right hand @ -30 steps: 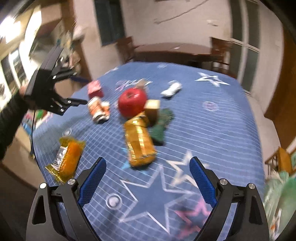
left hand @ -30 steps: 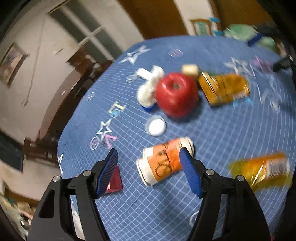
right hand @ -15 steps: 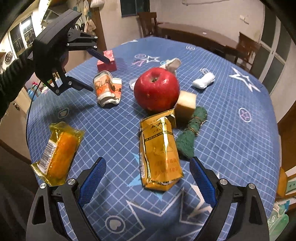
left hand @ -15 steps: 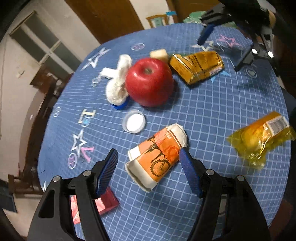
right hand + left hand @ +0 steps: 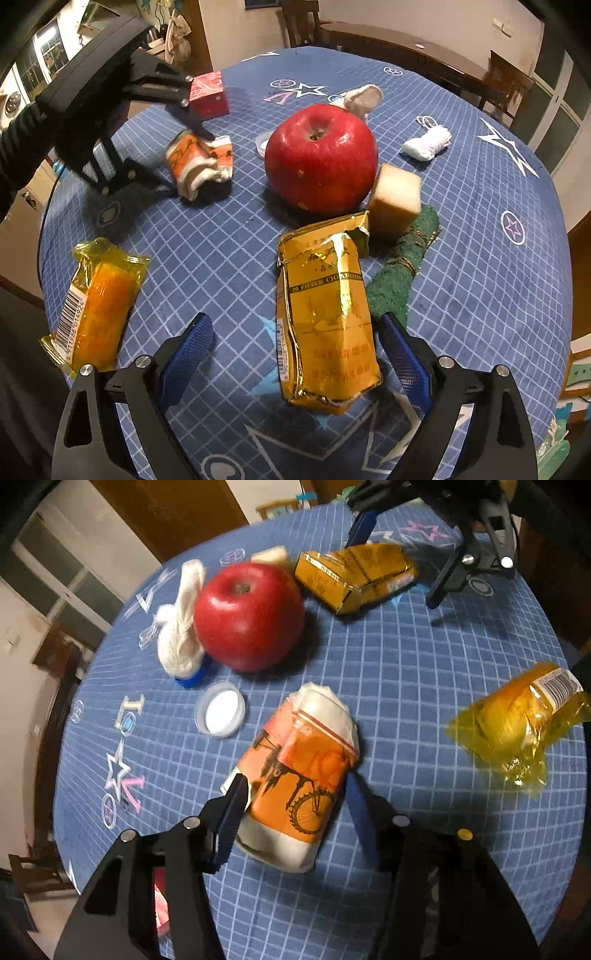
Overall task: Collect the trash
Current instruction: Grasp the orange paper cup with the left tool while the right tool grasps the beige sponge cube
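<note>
A crushed orange-and-white paper cup [image 5: 299, 779] lies on its side on the blue tablecloth [image 5: 406, 686]. My left gripper [image 5: 295, 797] is open with its fingers on either side of the cup's near end; it also shows in the right wrist view [image 5: 192, 144] over the cup [image 5: 199, 162]. A crumpled gold cigarette pack [image 5: 325, 314] lies between the fingers of my open right gripper [image 5: 295, 354]. A yellow snack wrapper [image 5: 96, 302] lies at the table's left edge, also in the left wrist view [image 5: 517, 720].
A red apple [image 5: 321, 155], a tan sponge block [image 5: 395, 199], a green scrubber [image 5: 399, 273], white string bundles [image 5: 428, 142], a clear lid [image 5: 221, 709] and a red box [image 5: 208, 96] share the table. Chairs and a dark sideboard stand behind.
My left gripper has moved forward so its fingers now flank the paper cup. My right gripper has moved down and forward around the gold pack.
</note>
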`<control>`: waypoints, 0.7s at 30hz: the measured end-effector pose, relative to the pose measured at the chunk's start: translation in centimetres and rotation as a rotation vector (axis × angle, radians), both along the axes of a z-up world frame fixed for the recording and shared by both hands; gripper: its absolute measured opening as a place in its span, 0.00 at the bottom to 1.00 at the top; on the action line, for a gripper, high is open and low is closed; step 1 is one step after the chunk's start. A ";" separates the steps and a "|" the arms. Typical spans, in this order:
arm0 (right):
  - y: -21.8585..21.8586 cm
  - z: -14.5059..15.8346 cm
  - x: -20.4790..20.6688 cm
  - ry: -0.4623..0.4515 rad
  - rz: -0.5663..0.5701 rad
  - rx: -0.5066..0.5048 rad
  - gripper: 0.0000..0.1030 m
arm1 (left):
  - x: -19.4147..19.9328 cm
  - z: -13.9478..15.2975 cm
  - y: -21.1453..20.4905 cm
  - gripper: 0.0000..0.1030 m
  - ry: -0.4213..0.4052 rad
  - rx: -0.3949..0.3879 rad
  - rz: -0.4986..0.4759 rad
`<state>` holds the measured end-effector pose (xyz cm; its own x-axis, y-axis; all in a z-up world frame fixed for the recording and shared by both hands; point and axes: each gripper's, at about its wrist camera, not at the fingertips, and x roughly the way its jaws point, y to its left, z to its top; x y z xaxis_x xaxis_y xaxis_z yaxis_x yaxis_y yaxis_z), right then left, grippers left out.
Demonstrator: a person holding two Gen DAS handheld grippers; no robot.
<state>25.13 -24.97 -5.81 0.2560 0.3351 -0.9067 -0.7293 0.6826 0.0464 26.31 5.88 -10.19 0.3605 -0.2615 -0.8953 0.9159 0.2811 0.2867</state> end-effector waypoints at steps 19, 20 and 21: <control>-3.3 3.1 2.1 0.013 -0.120 0.228 0.81 | -2.0 0.3 -1.4 0.55 0.016 -0.091 0.062; -3.5 3.6 2.8 -0.007 -0.151 0.247 0.80 | -2.1 0.3 -1.4 0.55 0.014 -0.093 0.063; -3.6 3.7 3.4 -0.021 -0.179 0.254 0.74 | -2.2 0.3 -1.5 0.55 0.013 -0.095 0.065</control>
<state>28.54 -28.60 -2.08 0.3490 0.4978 -0.7940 -0.6009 0.7690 0.2181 24.10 4.40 -9.85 0.3683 -0.3220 -0.8722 0.8982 0.3653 0.2445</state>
